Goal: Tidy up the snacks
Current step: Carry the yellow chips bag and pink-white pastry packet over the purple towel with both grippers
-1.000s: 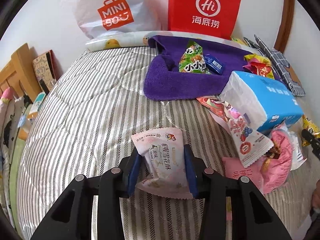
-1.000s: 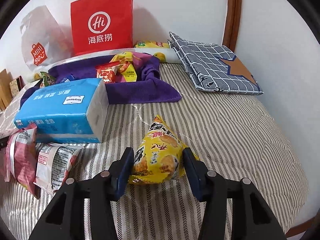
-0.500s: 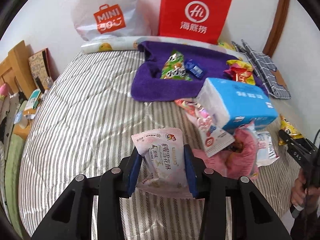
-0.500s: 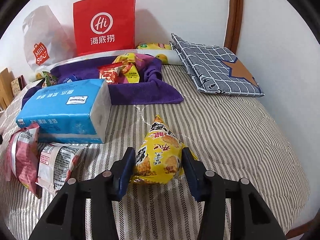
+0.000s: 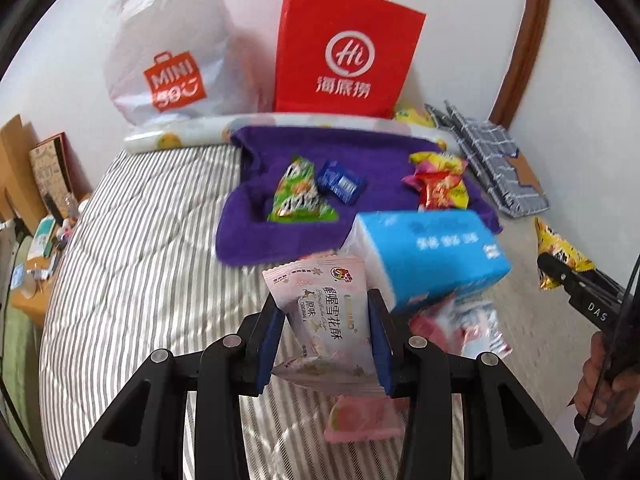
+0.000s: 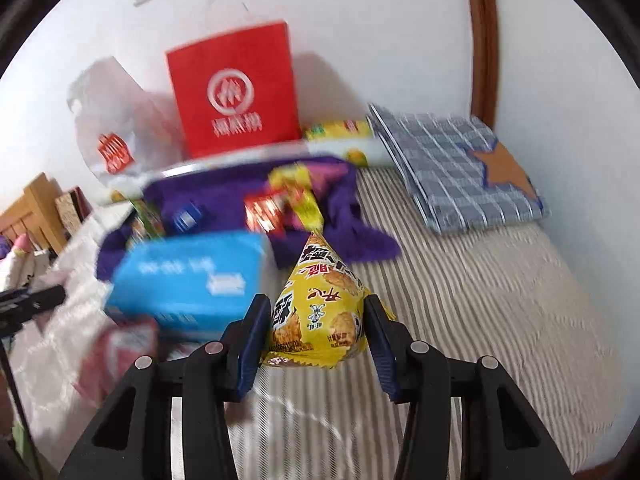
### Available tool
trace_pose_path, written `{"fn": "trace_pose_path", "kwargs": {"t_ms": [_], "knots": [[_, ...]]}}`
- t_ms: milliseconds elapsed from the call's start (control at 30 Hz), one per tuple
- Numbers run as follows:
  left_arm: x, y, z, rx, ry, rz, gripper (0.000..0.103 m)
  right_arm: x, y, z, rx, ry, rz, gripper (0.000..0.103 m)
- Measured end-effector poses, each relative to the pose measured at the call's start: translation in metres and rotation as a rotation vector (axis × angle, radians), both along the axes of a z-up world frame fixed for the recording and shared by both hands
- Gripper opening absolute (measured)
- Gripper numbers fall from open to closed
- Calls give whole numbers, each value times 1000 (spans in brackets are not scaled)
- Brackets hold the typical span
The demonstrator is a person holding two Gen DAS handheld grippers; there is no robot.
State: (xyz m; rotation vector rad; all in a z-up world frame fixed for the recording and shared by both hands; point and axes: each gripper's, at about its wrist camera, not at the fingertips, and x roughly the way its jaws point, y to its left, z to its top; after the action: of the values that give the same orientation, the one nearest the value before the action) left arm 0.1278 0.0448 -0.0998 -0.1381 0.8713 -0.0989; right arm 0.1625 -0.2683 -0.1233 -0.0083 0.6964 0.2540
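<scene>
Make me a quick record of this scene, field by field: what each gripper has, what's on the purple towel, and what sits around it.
left gripper: shut on pale pink snack packet
right gripper: shut on yellow triangular snack bag
surface: striped bedcover
purple towel: holds green packet, blue packet, red and yellow packets
beside towel: blue tissue pack
against wall: red paper bag, white plastic bag

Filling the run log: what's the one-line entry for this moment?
left gripper: shut on pink packet | right gripper: shut on yellow packet | target: purple towel
</scene>
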Motion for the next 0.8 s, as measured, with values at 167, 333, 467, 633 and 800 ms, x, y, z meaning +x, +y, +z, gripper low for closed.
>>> {"fn": "trace_pose_path", "kwargs": {"t_ms": [167, 333, 467, 633, 800], "knots": [[16, -4, 14, -25, -12, -13, 40, 11, 20, 29, 22, -39, 35, 45], [36, -8, 31, -39, -38, -13, 40, 31, 37, 46, 62, -54, 82, 45], [54, -8, 45, -32, -65, -1, 40, 48, 51, 57, 59, -88, 89, 45], [79, -9, 56, -21, -78, 8, 40, 72, 64, 64, 52, -111, 83, 45], [104, -8, 63, -12, -89, 5, 41, 97, 70, 69, 66, -121, 77, 45]]}}
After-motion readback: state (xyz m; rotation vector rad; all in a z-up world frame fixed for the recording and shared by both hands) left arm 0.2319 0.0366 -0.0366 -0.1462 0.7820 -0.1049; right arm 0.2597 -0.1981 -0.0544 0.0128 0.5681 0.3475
